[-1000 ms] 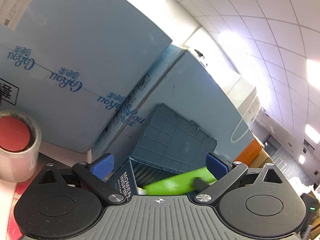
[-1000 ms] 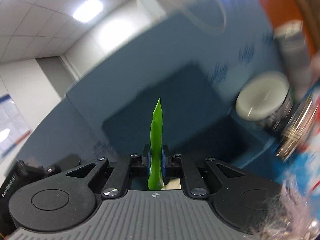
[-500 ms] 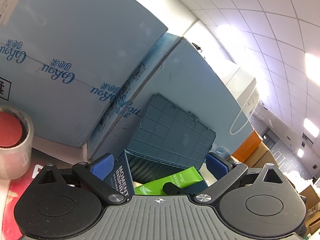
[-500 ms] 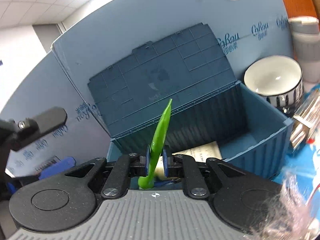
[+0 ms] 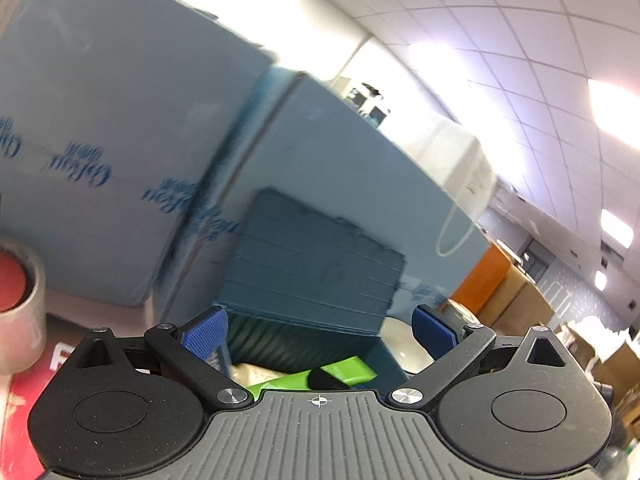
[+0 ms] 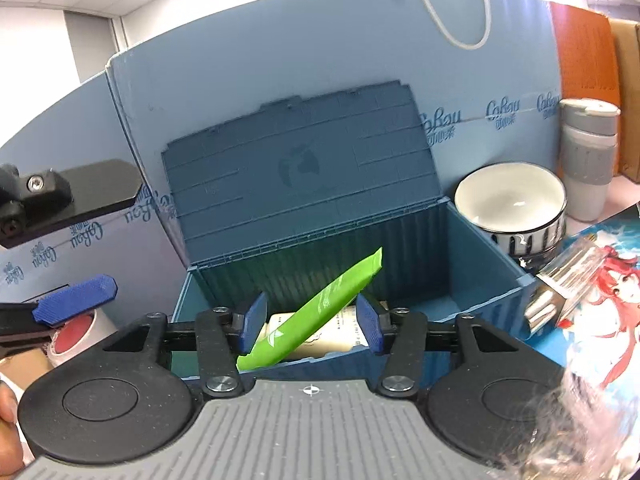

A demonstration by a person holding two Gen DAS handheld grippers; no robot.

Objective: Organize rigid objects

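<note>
A green tube [image 6: 320, 312] leans on a slant over the front wall of the open blue storage box [image 6: 484, 280], its crimped end up and to the right. My right gripper [image 6: 310, 320] has its jaws opening, and the tube stands loose between the blue pads [image 6: 252, 320] with neither pressing on it. A cream packet [image 6: 344, 332] lies inside the box. My left gripper [image 5: 320, 328] is open and holds nothing, just left of the box; its blue pad [image 6: 76, 300] shows in the right wrist view. In the left wrist view, the green tube [image 5: 348, 372] appears low between the left jaws.
The box lid [image 6: 300, 168] stands upright against pale blue cartons [image 6: 280, 40]. Right of the box are a white bowl [image 6: 512, 200], a grey and white tumbler [image 6: 588, 160], a shiny packet [image 6: 560, 280] and a printed mat [image 6: 600, 300]. A tape roll [image 5: 16, 300] stands at the left.
The right jaws have parted from a tight grip on the green tube. The tube has tipped from upright to a slant towards the right. The left wrist view has shifted and blurred.
</note>
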